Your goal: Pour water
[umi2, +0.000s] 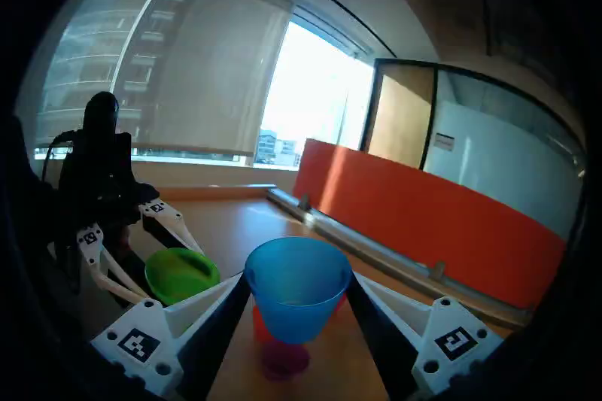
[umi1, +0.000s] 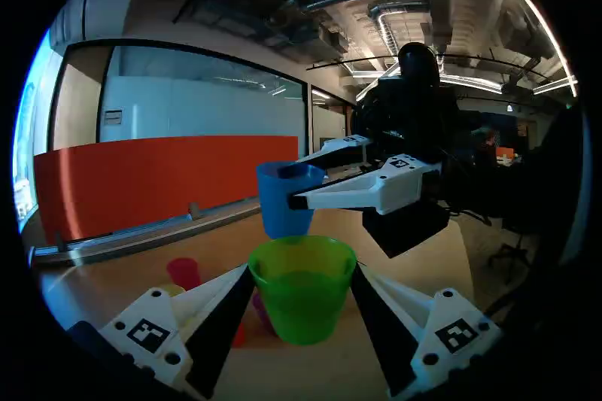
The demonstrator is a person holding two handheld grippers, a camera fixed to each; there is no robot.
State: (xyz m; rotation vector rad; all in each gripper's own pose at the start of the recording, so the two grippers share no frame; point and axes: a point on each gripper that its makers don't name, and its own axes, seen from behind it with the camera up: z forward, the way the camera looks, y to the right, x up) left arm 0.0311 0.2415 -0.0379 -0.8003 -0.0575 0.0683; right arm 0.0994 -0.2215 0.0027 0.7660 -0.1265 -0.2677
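A green cup (umi1: 303,287) stands upright between the fingers of my left gripper (umi1: 301,299), which is shut on it, above the wooden table (umi1: 226,243). Behind it a blue cup (umi1: 282,199) is held by my right gripper (umi1: 297,184), whose white fingers reach in from the right. In the right gripper view the blue cup (umi2: 298,287) sits upright in my right gripper (umi2: 298,296), shut on it. Off to the left there, the green cup (umi2: 180,274) is in my left gripper (umi2: 143,265), a little lower than the blue one.
Small red, pink and yellow cups (umi1: 183,273) stand on the table below the held cups; a red cup (umi2: 259,323) and a magenta one (umi2: 284,360) lie under the blue cup. An orange partition (umi1: 150,175) and a metal rail (umi2: 361,250) run along the table's far edge.
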